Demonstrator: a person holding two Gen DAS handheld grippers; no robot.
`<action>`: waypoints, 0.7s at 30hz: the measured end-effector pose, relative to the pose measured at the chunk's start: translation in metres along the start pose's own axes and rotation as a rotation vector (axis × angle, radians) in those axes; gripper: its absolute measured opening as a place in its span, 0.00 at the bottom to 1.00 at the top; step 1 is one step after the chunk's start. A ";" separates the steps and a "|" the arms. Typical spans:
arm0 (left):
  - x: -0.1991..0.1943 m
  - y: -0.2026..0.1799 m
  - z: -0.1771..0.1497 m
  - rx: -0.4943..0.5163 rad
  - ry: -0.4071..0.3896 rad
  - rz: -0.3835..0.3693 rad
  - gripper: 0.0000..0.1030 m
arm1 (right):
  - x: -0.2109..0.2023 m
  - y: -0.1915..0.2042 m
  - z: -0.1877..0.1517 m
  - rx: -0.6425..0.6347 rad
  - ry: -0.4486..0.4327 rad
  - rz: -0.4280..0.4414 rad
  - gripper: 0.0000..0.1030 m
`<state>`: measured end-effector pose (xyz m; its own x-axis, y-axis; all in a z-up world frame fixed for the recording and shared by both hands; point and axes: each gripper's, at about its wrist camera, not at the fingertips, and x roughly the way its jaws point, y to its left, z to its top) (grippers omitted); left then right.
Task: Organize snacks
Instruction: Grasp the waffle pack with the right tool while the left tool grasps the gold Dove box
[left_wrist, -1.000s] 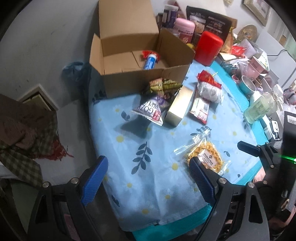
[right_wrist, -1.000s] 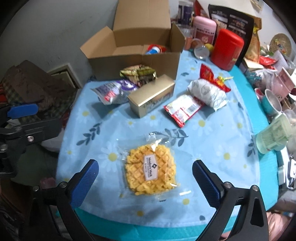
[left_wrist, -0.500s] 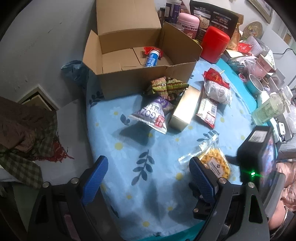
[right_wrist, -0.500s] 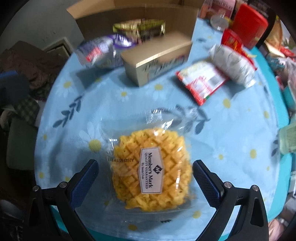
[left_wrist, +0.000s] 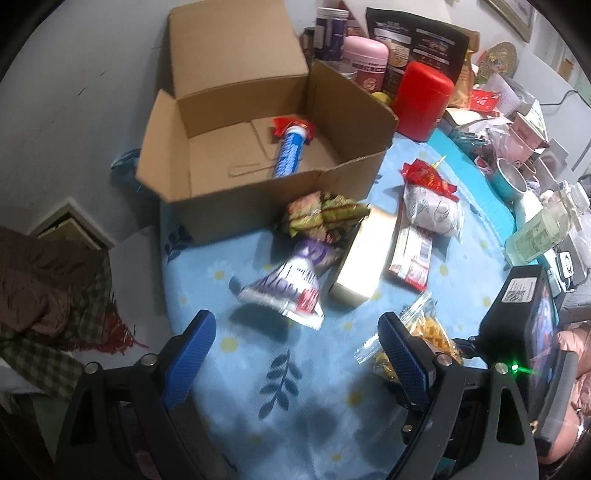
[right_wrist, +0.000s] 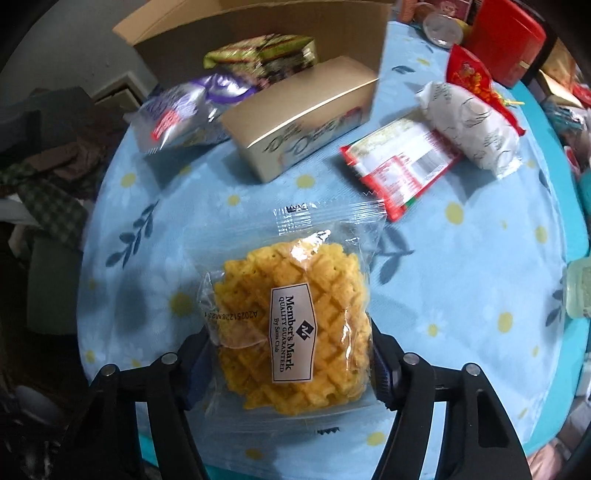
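A clear packet of yellow waffle snack (right_wrist: 291, 325) lies on the blue flowered tablecloth (right_wrist: 461, 258). My right gripper (right_wrist: 288, 336) points down over it, its jaws closing, and both pads press the packet's sides. My left gripper (left_wrist: 295, 321) hangs open above the cloth with nothing between its fingers, just short of a purple-and-white packet (left_wrist: 291, 280). The waffle packet (left_wrist: 428, 328) also shows beside the left gripper's right finger. Behind stands an open cardboard box (left_wrist: 258, 188) holding a blue tube snack (left_wrist: 290, 151).
A green packet (left_wrist: 321, 214), a gold box (left_wrist: 365, 258), a red-edged packet (left_wrist: 410, 254) and a white bag (left_wrist: 432, 206) lie before the box. A red canister (left_wrist: 424, 99), jars, cups and a bottle (left_wrist: 535, 232) crowd the back right. Checked cloth (left_wrist: 48, 288) lies left.
My right gripper came down over the waffle packet and its jaws closed from wide apart onto the packet's sides. My left gripper moved closer to the box and snacks.
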<state>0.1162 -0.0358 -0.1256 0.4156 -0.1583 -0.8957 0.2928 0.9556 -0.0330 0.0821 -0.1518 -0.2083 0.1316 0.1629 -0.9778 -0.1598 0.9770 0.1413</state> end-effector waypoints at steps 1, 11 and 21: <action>0.003 -0.003 0.004 0.009 0.000 -0.005 0.88 | -0.003 -0.005 0.002 0.006 -0.005 -0.001 0.67; 0.045 -0.035 0.034 0.045 0.033 -0.092 0.87 | -0.031 -0.059 0.013 0.094 -0.056 -0.030 0.67; 0.100 -0.059 0.045 0.095 0.132 -0.124 0.62 | -0.045 -0.103 0.016 0.178 -0.073 -0.050 0.67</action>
<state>0.1791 -0.1190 -0.1938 0.2565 -0.2333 -0.9380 0.4176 0.9019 -0.1101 0.1088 -0.2577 -0.1765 0.2070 0.1168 -0.9713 0.0230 0.9920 0.1242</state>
